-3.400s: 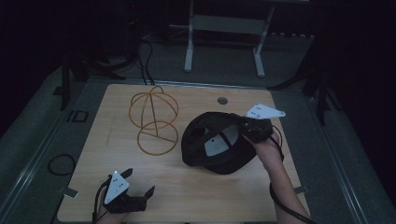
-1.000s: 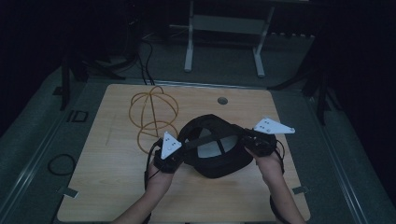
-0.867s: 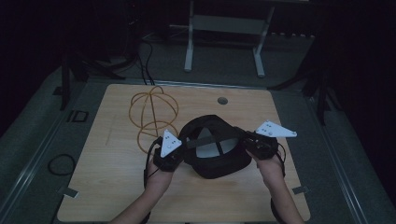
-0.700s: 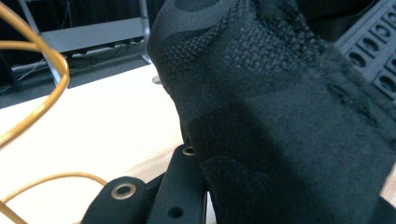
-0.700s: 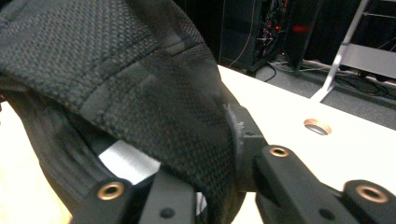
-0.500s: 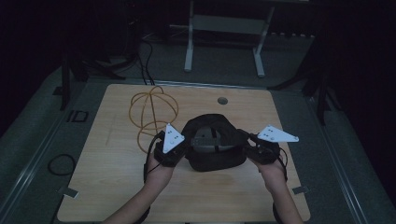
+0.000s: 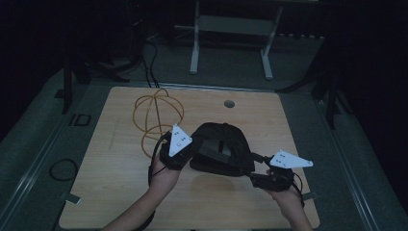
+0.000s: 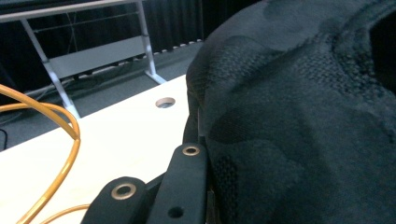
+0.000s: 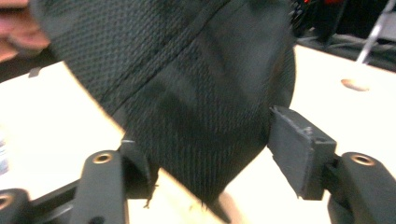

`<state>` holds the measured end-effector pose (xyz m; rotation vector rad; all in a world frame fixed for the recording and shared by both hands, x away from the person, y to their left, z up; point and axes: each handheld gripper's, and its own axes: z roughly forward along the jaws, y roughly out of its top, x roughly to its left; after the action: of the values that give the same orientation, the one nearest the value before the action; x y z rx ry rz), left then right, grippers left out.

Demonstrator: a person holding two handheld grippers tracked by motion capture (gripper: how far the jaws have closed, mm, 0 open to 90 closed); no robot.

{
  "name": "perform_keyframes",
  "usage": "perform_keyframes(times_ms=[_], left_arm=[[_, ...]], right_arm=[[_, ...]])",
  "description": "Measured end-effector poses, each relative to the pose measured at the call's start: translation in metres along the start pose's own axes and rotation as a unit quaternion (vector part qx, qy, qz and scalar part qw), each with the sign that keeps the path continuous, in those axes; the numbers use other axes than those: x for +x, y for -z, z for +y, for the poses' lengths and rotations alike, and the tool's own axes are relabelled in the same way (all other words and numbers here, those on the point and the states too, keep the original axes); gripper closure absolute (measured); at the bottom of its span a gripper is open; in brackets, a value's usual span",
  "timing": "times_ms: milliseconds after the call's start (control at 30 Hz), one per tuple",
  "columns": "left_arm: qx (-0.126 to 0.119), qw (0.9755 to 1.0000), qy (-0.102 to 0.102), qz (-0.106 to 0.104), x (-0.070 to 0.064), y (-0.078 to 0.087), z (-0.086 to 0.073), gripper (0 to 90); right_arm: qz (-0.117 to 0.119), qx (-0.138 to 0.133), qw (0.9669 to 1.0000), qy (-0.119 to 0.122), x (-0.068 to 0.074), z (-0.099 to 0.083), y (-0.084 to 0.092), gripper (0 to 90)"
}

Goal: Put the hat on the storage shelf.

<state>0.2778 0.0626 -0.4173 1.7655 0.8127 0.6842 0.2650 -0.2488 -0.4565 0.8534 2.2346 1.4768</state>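
On the tabletop [image 7: 120,192], mid-right, sits the black cap [image 7: 221,149], with one of your tools at each side of it.

Left tool [image 7: 185,154]: it presses against the cap's left edge. The left gripper view has one black jaw tight along the fabric, and the knit hides the other jaw. Can't tell how far apart the jaws stand, or whether they have the cloth.

Right tool [image 7: 257,177]: its jaws stand wide apart in the right gripper view, the cap's mesh hanging down between them. Near the left jaw the cloth touches or nearly touches; a clear gap shows at the right pad. Nothing pinched there.

Writing: no brand or label readable anywhere. The cap has a faint tonal pattern in the left gripper view, no letters. The white plates on both tools carry dots only.

Hard to make out: the scene is dim, and the right gripper view is motion-blurred. Your forearms are cut off at the bottom edge of the high view.

Orange wire stand [image 7: 156,113]: rear-left of the cap, just beside the left tool. Round hole [image 7: 229,103] in the tabletop behind the cap.
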Motion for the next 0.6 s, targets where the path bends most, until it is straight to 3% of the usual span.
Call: perform_keyframes(times_ms=[67, 233, 367, 433, 467, 600], left_arm=[[-0.005, 1.0000, -0.003, -0.004, 0.001, 0.001, 0.001, 89.3], [-0.011, 0.9997, -0.019, -0.008, 0.003, 0.005, 0.003, 89.2], [-0.021, 0.9987, -0.037, -0.029, 0.007, 0.009, 0.004, 89.2], [-0.030, 0.9971, -0.043, -0.055, 0.010, 0.011, 0.004, 89.2], [-0.031, 0.9965, -0.055, -0.054, 0.010, 0.013, 0.004, 89.1], [-0.038, 0.9915, -0.083, -0.092, 0.014, 0.019, 0.005, 89.1]], right_arm=[[0.007, 0.001, 1.0000, -0.006, 0.002, -0.006, 0.005, 36.5], [0.001, -0.011, 0.9997, -0.020, 0.005, -0.017, 0.024, 37.7], [0.000, -0.024, 0.9997, -0.006, 0.005, -0.015, 0.042, 45.9], [-0.002, -0.031, 0.9995, 0.005, 0.005, -0.010, 0.049, 49.4], [-0.002, -0.034, 0.9994, 0.009, 0.005, -0.007, 0.052, 50.3], [-0.015, -0.045, 0.9983, 0.032, 0.003, 0.007, 0.061, 51.7]])
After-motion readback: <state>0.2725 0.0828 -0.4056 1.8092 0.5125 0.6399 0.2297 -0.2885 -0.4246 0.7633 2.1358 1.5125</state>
